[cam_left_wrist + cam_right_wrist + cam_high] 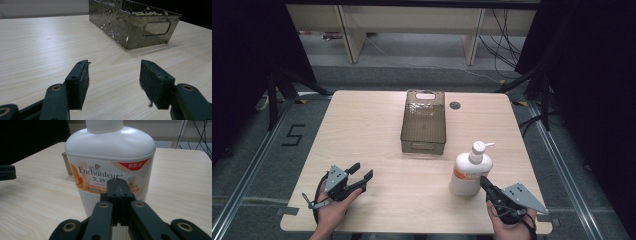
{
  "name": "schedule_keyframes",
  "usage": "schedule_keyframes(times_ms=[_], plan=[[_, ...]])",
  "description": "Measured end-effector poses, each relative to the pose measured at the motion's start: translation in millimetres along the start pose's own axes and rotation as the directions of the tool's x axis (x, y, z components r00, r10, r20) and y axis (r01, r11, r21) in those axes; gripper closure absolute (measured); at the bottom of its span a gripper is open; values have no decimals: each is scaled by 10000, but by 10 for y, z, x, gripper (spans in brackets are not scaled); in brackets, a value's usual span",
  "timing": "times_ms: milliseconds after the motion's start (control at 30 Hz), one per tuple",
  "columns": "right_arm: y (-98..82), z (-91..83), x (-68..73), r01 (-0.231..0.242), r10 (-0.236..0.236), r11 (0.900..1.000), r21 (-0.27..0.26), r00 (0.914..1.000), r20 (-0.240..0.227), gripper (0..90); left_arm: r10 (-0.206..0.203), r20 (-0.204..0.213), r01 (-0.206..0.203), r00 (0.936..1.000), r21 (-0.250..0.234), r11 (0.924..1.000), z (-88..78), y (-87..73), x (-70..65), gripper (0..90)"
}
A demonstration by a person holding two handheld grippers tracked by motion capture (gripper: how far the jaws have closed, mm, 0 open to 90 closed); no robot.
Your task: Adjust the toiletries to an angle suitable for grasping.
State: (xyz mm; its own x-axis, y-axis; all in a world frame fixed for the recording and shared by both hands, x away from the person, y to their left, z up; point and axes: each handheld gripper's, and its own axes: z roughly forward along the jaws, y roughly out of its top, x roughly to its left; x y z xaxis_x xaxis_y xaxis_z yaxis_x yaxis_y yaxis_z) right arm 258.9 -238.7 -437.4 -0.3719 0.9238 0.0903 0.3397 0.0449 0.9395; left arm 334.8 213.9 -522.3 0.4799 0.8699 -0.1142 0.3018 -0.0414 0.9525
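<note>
High view puts the pump bottle [470, 174] upright in the lower right of the frame, on the bare worktop [377, 140], with its nozzle pointing toward the right edge. It stands just beside the near right corner of the brown see-through bin [423, 123], which sits at the middle of the frame and looks empty.

Right gripper [484, 181] sits directly below the bottle, tip at or very near its base. In the right gripper view the label side of the bottle [110, 162] takes up the upper centre, and the fingers [119, 192] are pressed together with nothing between them, right in front of the ribbed lower part of the bottle; whether they touch it I cannot tell.

Left gripper [362, 172] rests in the lower left of the high view, well apart from the bottle and short of the bin. Its own view shows the fingers [80, 77] spread wide over bare wood, holding nothing, with the bin [130, 23] in the upper right.

Judging from this, the work looks barely begun: the bottle is not grasped, not lifted and not in the bin. Probably left to do are spreading the right fingers around the bottle, gripping it, and carrying it wherever it belongs, most likely the bin.
</note>
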Motion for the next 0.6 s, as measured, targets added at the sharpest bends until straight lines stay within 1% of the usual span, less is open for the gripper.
schedule_keyframes(times_ms=[33,67,100,133,167,200,233,267,333,400,467,500,533,567,600], plan=[[-3,5,2,-54,54,10000,-7,9999,-84,900,1,-12,-1,10000,32,10000,-1,1,-1,403],[-2,-2,-2,34,-34,10000,20,10000,13,900,-8,7,8,10000,-11,10000,2,0,-1,403],[4,-18,-3,67,-68,9998,197,10000,50,900,-2,4,2,10000,-5,10000,1,0,-1,403],[-2,-4,-6,177,-177,9998,-48,9998,48,900,-2,5,2,10000,-4,10000,1,0,-1,403],[-2,-9,12,-122,121,9999,-39,9997,-223,900,-10,6,10,10000,-5,10000,1,0,-1,403],[4,-24,8,111,-111,9999,-34,9999,17,900,0,-13,0,10000,39,10000,-2,2,0,403],[14,-46,19,42,-42,10000,-67,9999,-94,895,2,-6,-2,10000,34,10000,-2,1,0,403],[14,-44,29,21,-23,9997,-245,10000,-77,882,3,-2,-3,10000,22,10000,-2,1,1,403],[45,-80,60,119,-119,9994,-328,9999,23,835,-2,-5,2,10000,25,10000,-2,1,2,403],[73,-107,81,103,-105,9988,-470,9999,-27,798,4,-4,-4,10000,24,10000,-2,1,2,403],[110,-132,98,128,-118,9974,-714,9998,141,744,2,-5,-2,10000,30,10000,-3,1,3,403],[124,-139,103,83,-77,9968,-798,9999,80,717,-13,-8,13,10000,27,10000,-2,1,3,403],[140,-143,104,88,-76,9961,-883,9999,135,694,-28,-15,28,10000,39,10000,-3,1,3,403],[156,-162,111,10,14,9966,-829,9996,277,667,-20,-9,20,10000,40,10000,-2,2,4,403],[164,-150,108,17,13,9942,-1077,9996,277,648,-19,-15,19,10000,66,10000,-3,3,4,403]])
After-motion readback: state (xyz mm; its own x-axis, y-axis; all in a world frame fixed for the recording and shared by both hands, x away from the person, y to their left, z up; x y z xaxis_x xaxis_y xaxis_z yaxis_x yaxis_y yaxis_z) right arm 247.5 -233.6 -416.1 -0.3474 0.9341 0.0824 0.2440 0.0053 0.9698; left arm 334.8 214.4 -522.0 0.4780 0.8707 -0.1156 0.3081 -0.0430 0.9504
